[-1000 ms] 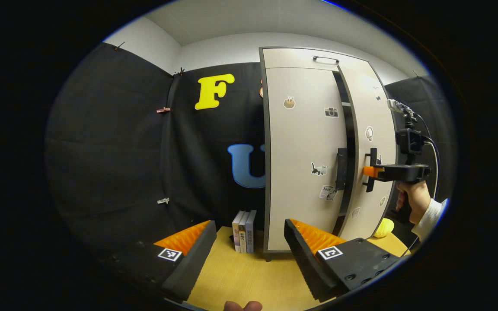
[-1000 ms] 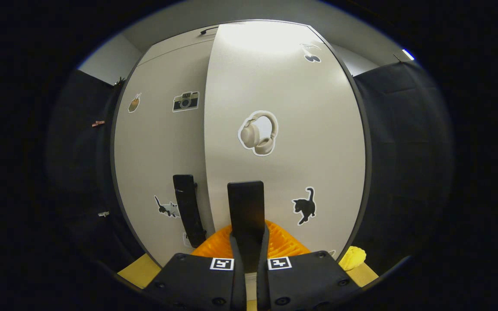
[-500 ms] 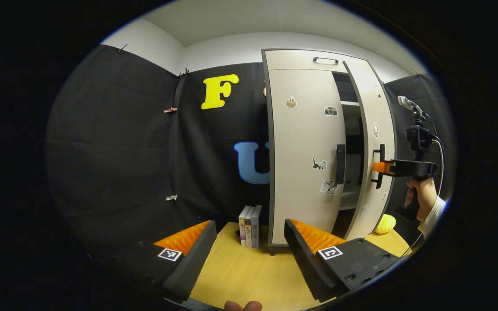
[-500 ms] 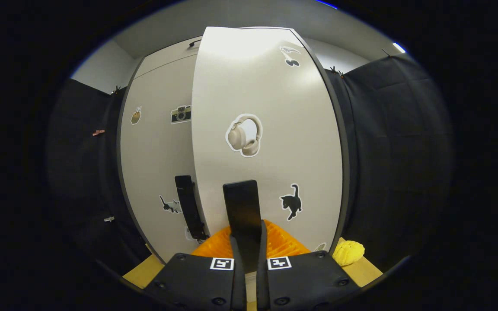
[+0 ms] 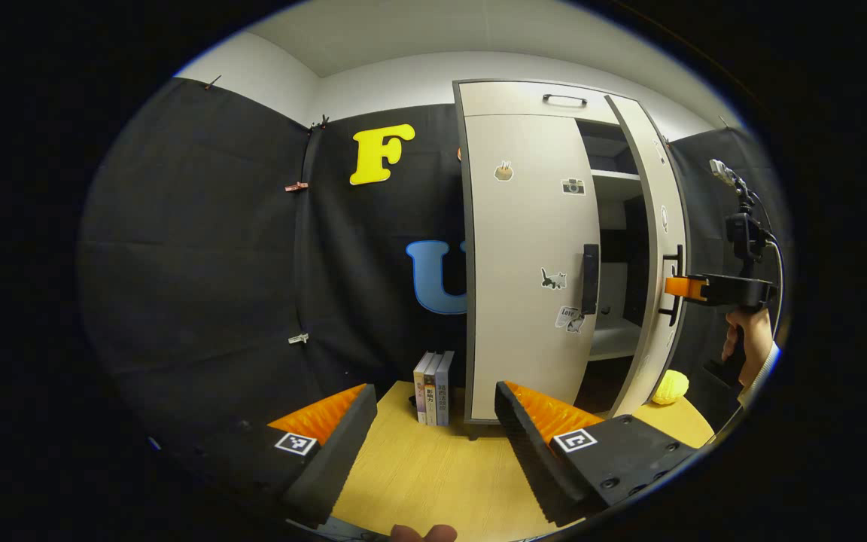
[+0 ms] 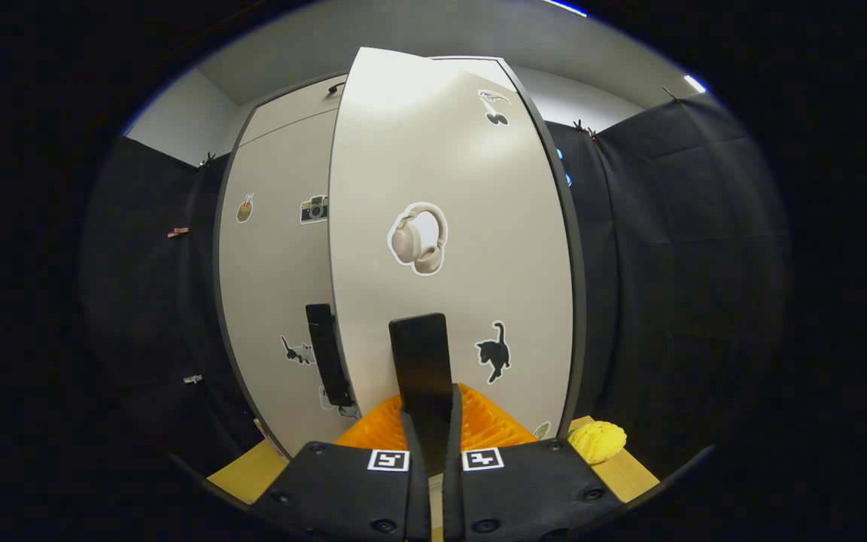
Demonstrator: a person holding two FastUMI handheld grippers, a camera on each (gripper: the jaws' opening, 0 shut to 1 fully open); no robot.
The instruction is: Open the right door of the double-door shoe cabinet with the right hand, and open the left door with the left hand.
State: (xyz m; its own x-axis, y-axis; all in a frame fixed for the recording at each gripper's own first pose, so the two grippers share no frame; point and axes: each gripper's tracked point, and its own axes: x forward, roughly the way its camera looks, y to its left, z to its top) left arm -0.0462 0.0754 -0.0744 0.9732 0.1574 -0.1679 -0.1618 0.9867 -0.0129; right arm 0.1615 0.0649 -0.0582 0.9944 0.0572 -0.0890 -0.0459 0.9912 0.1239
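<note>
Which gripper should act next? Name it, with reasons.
Right. The right gripper is shut on the right door's handle, with that door only partly open. The left gripper is open, well short of the left handle.

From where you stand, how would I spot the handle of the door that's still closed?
Find the tall pale shoe cabinet on the wooden table. Its left door is flat shut. The left door's handle is the black vertical bar at the door's inner edge, beside a cat sticker, with nothing gripping it.
</note>
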